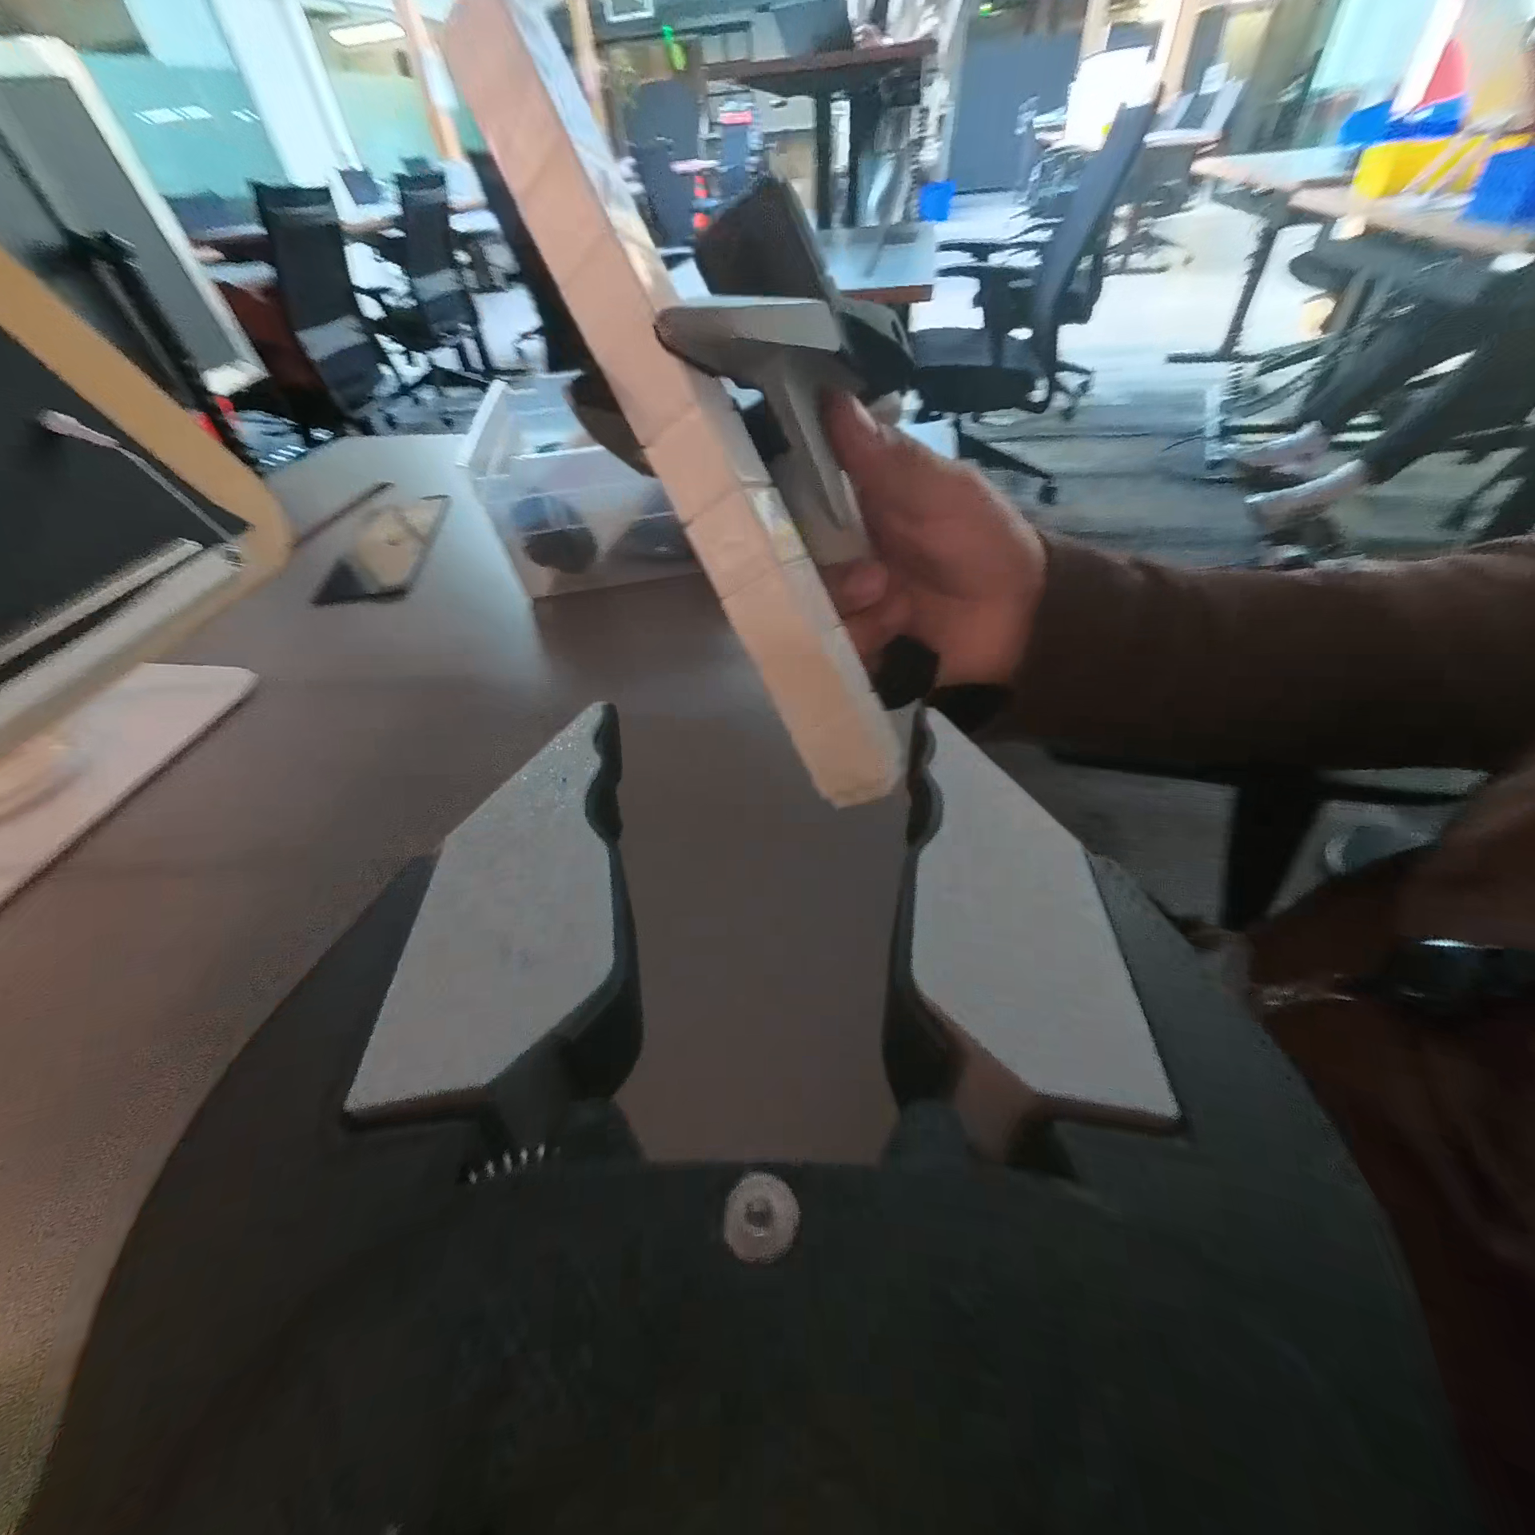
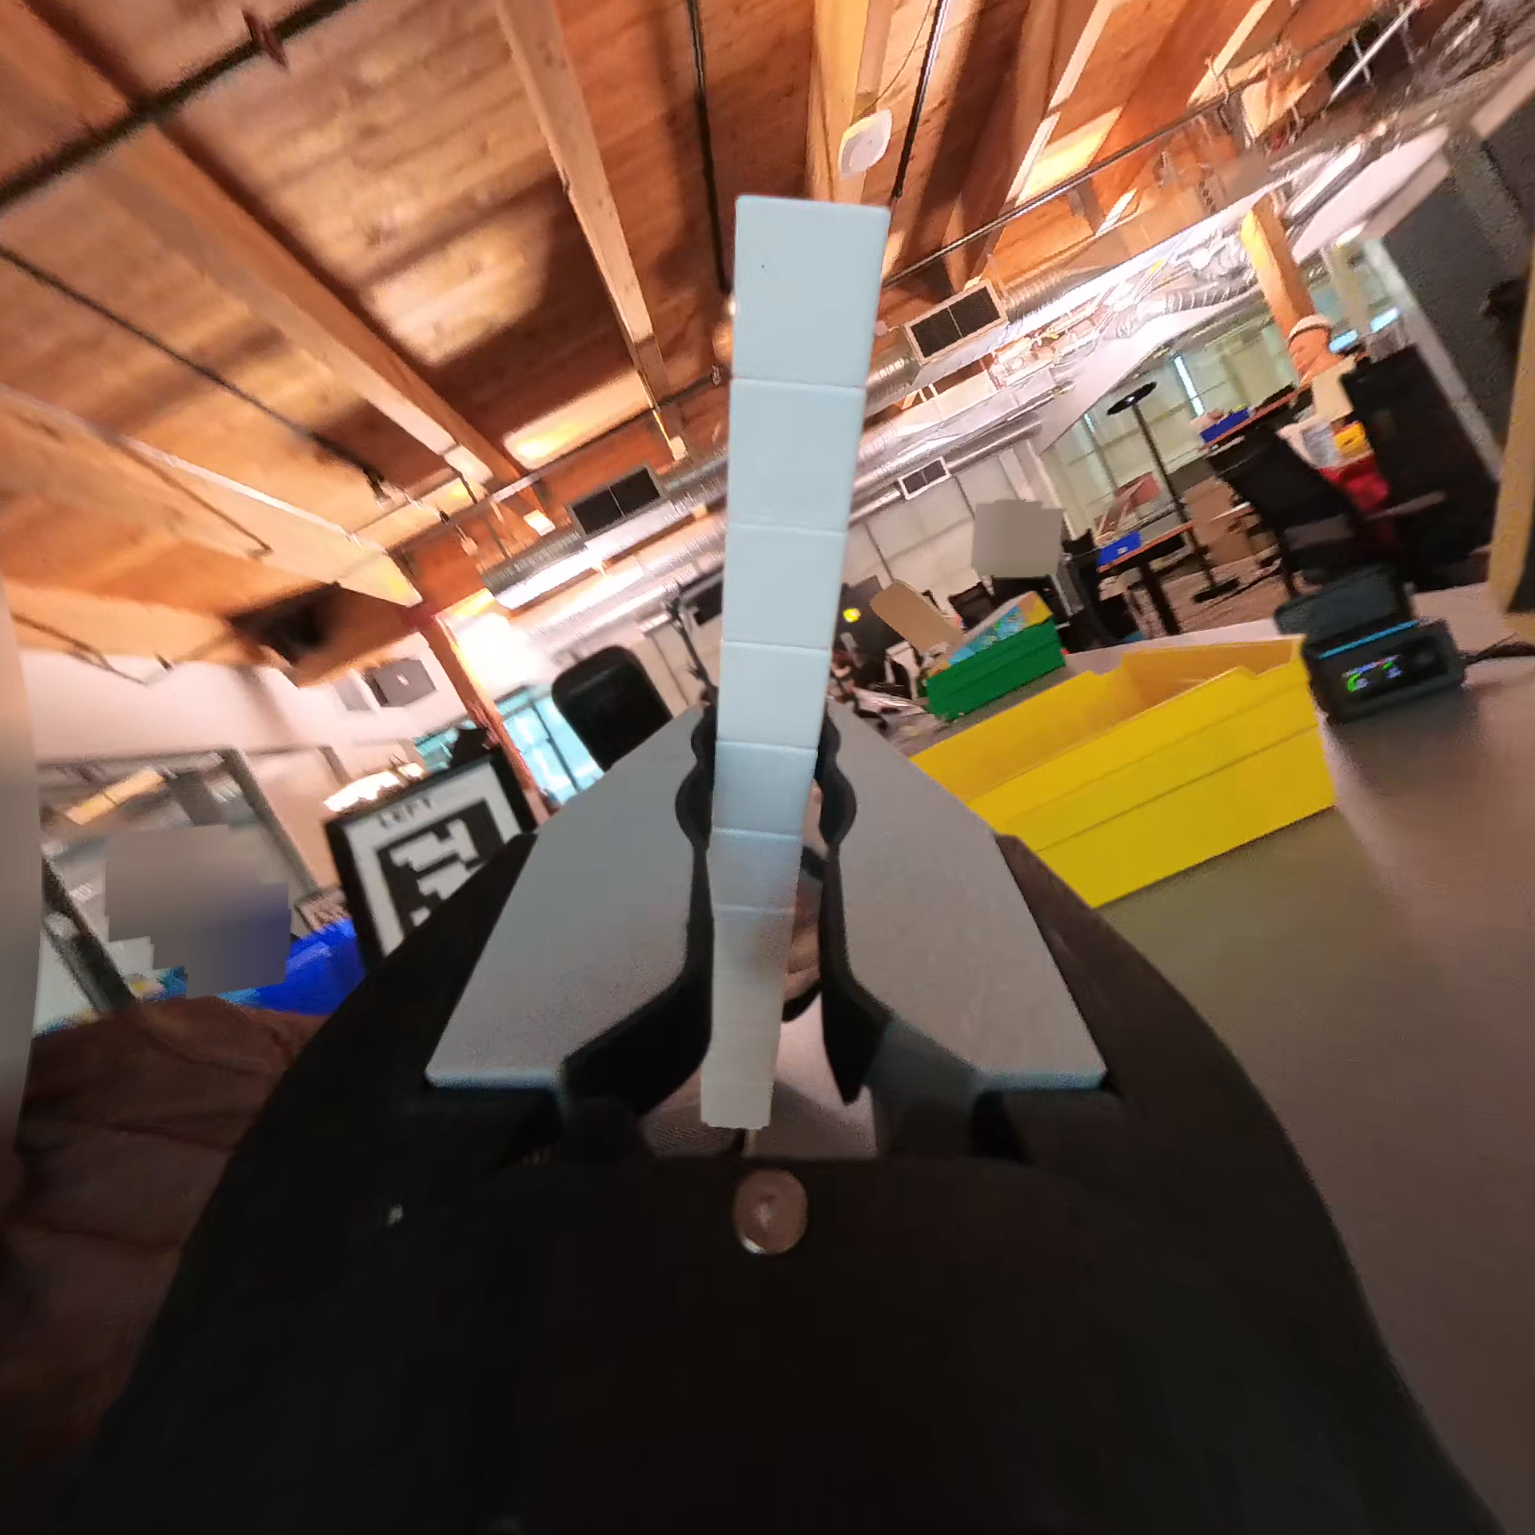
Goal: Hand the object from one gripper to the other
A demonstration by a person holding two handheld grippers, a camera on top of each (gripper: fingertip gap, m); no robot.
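On the left side of the left wrist view a monitor [image 1: 100,465] stands on the dark table [image 1: 349,747], near its left edge. Toward the table's far edge sits a clear plastic bin [image 1: 573,490], and office chairs [image 1: 332,307] fill the room behind it.

The left gripper [image 1: 760,752] hangs low over the table with its jaws spread apart and nothing clamped between them. The lower end of a long white segmented bar [image 1: 664,390] dips between its fingertips, close against the right one — whether it touches cannot be told through the blur. The bar slants up and to the left, out of the top of the view.

Just right of the bar a hand [image 1: 939,573] in a dark brown sleeve grips the handle of the right gripper [image 1: 714,332], which pinches the bar partway up its length.

In the right wrist view the right gripper [image 2: 764,768] is closed on the white segmented bar [image 2: 789,498], the bar running up between both fingers toward the wooden ceiling and down past the finger bases. To the right a yellow bin [image 2: 1163,764] rests on a grey table [image 2: 1329,997], with a small black device [image 2: 1362,664] beyond it.
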